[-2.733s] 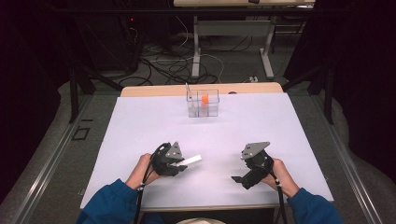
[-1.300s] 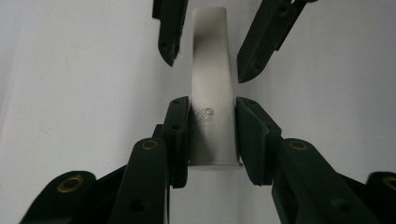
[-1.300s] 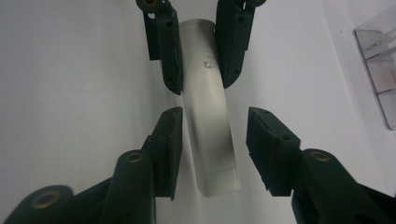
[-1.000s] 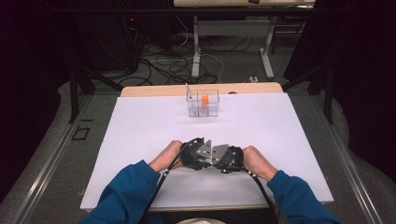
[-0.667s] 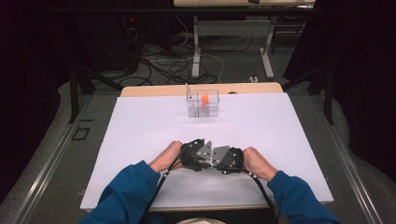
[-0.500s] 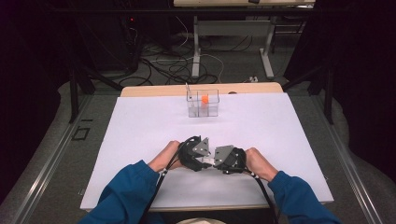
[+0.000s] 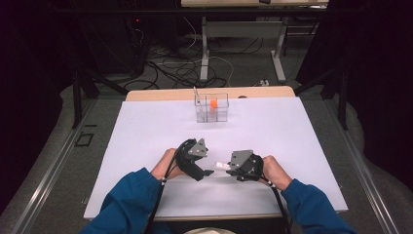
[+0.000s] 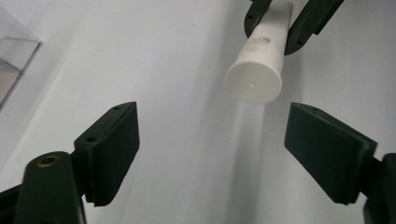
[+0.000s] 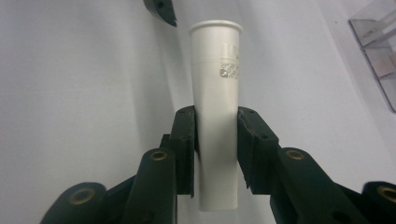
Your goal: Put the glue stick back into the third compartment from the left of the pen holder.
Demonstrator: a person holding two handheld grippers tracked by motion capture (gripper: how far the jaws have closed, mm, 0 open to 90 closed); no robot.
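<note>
Near the table's front edge, the right gripper (image 9: 215, 140) clamps the white tube (image 9: 215, 93) — keep that grip firm. The left gripper (image 8: 212, 144), its jaws just opened wide with nothing between them, should back off straight — clear of the cap end.

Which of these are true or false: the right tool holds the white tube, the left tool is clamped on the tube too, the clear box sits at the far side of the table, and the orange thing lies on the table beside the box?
1. The right tool holds the white tube. True.
2. The left tool is clamped on the tube too. False: its jaws have just been opening and stand apart, clear of the tube's end.
3. The clear box sits at the far side of the table. True.
4. The orange thing lies on the table beside the box. False: it is inside the box.
</note>
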